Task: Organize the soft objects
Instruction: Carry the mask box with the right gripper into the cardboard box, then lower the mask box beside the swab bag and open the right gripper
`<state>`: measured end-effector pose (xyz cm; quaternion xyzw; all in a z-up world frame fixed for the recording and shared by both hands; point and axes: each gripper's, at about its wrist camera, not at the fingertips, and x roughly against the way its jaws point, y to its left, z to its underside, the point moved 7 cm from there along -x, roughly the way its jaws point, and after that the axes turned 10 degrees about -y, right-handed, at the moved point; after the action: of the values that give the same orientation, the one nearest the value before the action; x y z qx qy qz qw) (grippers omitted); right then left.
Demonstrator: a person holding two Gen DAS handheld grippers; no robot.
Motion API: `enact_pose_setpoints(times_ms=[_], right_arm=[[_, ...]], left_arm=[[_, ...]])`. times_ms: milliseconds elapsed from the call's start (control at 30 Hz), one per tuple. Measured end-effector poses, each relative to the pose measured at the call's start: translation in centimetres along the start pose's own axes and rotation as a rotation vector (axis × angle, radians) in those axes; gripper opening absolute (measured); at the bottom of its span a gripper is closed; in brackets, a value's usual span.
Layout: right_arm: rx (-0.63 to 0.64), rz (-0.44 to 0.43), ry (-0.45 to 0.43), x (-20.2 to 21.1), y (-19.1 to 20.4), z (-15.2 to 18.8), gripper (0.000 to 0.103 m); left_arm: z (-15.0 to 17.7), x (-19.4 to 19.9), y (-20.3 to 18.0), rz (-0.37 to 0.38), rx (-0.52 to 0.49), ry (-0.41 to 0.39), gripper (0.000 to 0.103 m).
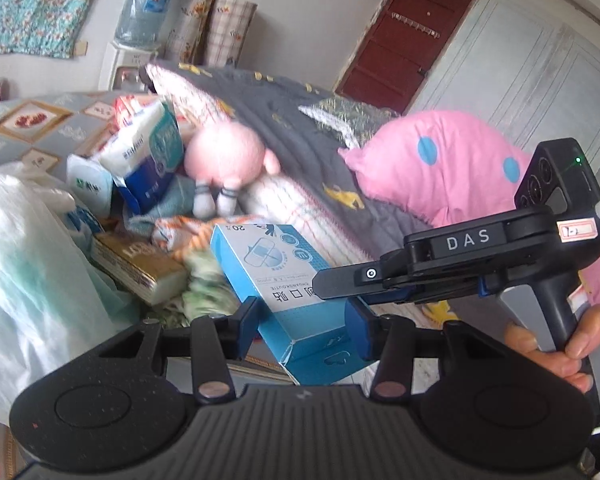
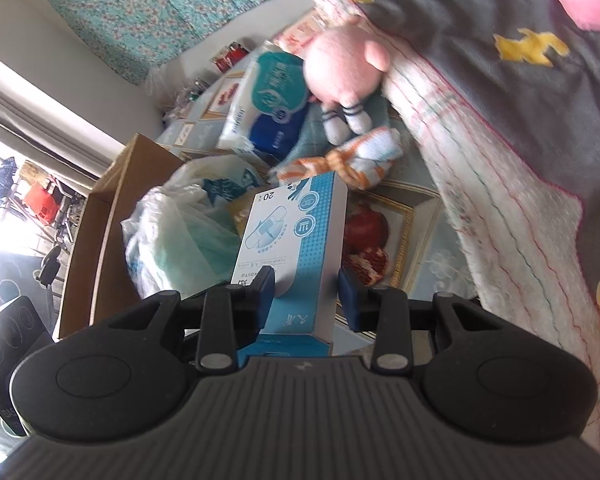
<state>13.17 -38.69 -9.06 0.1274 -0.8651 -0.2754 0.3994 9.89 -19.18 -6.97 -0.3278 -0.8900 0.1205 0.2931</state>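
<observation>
A blue and white carton of plasters is lifted above the bed clutter. My left gripper is shut on its near end, with a blue pad on each side. My right gripper is shut on the same carton across its narrower faces. Its black housing, held by a hand, reaches in from the right in the left wrist view. Behind lie a pink plush doll, tissue packs and an orange-striped towel.
A folded grey quilt and a pink dotted pillow fill the right side. A white plastic bag bulges at the left, beside a gold-edged box. An open cardboard box stands past the bed's edge.
</observation>
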Motion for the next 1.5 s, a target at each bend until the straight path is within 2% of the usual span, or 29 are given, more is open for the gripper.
enact_pose_setpoints(times_ms=[167,333,500,733,867,933,1033,1133,1200,1233,1333,1500], right_arm=[[0.06,-0.087,-0.024,-0.8,4.8,-1.5,0.034],[0.134,-0.228,-0.004,-4.2,12.3,-2.5,0.034],[0.2,-0.372,0.056,-9.3,21.4,-2.7,0.034],[0.248,-0.487,0.157,-17.3,33.3,-2.6,0.034],[0.27,-0.491,0.19,-22.2,38.4,-2.9,0.034],[0.242,-0.478,0.228,-25.4,40.6,-3.0,0.034],[0.206,-0.443,0.265,-30.1,42.7,-2.8,0.033],[0.169,-0.377,0.308,-35.5,43.6,-1.5,0.033],[0.171,-0.321,0.34,-38.5,43.0,0.0,0.033],[0.17,-0.292,0.357,-39.7,42.6,0.9,0.033],[0.152,-0.279,0.405,-41.0,41.7,2.6,0.033],[0.168,-0.266,0.422,-40.5,41.0,3.6,0.033]], left_arm=[[-3.0,3.8,1.9,-0.063,-0.008,-0.096,0.047],[-6.4,8.8,6.2,-0.201,-0.011,-0.191,0.047],[-9.6,14.5,11.8,-0.361,0.0,-0.26,0.047],[-14.3,20.6,20.6,-0.545,0.038,-0.295,0.047],[-16.8,21.9,26.3,-0.605,0.065,-0.267,0.047],[-17.9,22.0,29.6,-0.628,0.085,-0.247,0.047],[-18.6,21.4,35.3,-0.653,0.164,-0.198,0.046],[-17.9,20.9,40.7,-0.764,0.204,-0.142,0.047],[-17.0,21.0,43.0,-0.819,0.224,-0.119,0.046],[-16.5,21.4,43.9,-0.833,0.248,-0.116,0.046],[-15.7,22.6,44.6,-0.821,0.301,-0.12,0.046],[-15.4,25.1,43.0,-0.839,0.272,-0.148,0.048]])
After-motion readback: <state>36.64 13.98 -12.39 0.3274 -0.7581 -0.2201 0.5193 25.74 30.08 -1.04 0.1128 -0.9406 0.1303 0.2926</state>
